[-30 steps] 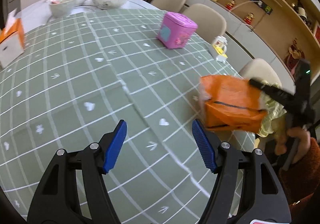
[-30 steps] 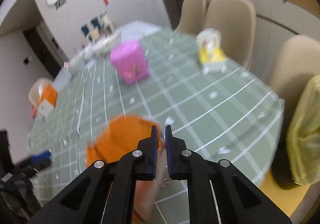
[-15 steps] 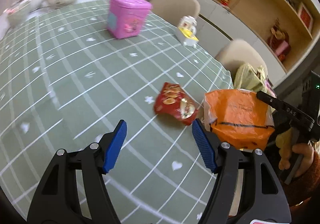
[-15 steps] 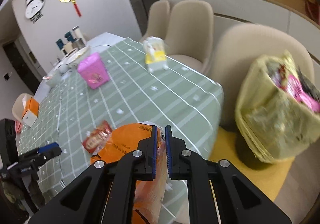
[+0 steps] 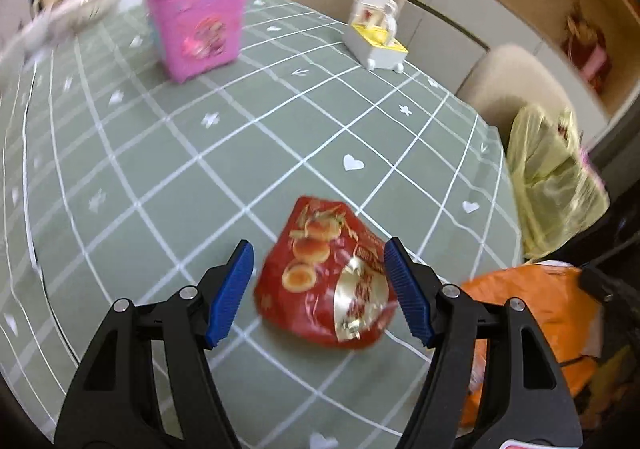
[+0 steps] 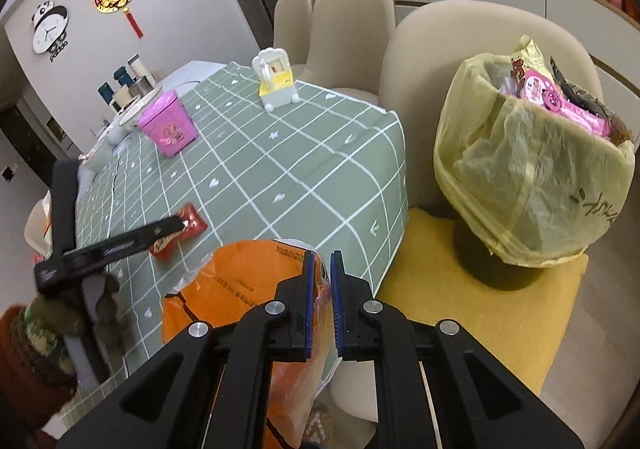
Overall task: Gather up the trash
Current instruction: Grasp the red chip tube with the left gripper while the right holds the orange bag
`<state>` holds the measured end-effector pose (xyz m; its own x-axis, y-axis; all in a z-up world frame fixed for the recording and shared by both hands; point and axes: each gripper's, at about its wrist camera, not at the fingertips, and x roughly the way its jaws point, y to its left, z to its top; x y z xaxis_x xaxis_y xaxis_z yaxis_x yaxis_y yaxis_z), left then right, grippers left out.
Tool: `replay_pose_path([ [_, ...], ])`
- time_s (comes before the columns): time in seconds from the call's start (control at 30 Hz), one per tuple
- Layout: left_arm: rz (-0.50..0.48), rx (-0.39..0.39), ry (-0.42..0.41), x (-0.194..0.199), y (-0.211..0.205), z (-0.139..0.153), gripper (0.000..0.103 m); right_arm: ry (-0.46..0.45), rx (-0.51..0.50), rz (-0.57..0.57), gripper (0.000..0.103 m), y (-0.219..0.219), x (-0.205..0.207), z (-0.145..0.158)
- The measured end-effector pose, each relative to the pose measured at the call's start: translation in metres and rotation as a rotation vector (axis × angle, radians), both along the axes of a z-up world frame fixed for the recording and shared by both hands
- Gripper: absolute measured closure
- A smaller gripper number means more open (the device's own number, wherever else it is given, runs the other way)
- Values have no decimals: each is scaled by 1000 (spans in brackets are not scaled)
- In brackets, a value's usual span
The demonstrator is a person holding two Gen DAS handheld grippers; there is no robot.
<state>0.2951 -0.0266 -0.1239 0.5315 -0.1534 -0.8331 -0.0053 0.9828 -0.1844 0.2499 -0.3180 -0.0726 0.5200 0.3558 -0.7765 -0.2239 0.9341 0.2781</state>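
Observation:
A red snack wrapper (image 5: 324,281) lies on the green checked tablecloth (image 5: 240,153) near the table's edge. My left gripper (image 5: 318,289) is open, with its blue pads on either side of the wrapper; it also shows in the right wrist view (image 6: 176,227), over the wrapper (image 6: 188,227). My right gripper (image 6: 321,289) is shut on the top edge of an orange plastic bag (image 6: 236,285) and holds it beyond the table's edge. The bag also shows in the left wrist view (image 5: 540,309). A bin lined with a yellow bag (image 6: 532,177), full of wrappers, stands on a yellow chair seat.
A pink tin (image 5: 196,21) and a white and yellow toy (image 5: 376,33) stand on the table. Beige chairs (image 6: 348,33) line the far side. Bowls and cups (image 6: 128,97) stand at the table's far end. A yellow-cushioned chair (image 6: 480,313) carries the bin.
My left gripper has swung right and closed in over the red wrapper, which now lies between its pads. My right gripper has carried the orange bag off the table's edge toward the bin.

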Motion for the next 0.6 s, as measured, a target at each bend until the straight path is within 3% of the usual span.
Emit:
replay_pose_path([
  [0.17, -96, 93, -12, -1, -8, -2, 41, 7, 14, 15, 94, 2, -3, -2],
  [0.23, -127, 114, -14, -5, -11, -2, 51, 4, 17, 18, 94, 6, -3, -1],
  [0.37, -157, 102, -13, -15, -8, 4, 81, -3, 27, 20, 94, 12, -3, 0],
  [0.6, -114, 73, -60, -32, 11, 31, 88, -33, 44, 30, 94, 26, -6, 10],
])
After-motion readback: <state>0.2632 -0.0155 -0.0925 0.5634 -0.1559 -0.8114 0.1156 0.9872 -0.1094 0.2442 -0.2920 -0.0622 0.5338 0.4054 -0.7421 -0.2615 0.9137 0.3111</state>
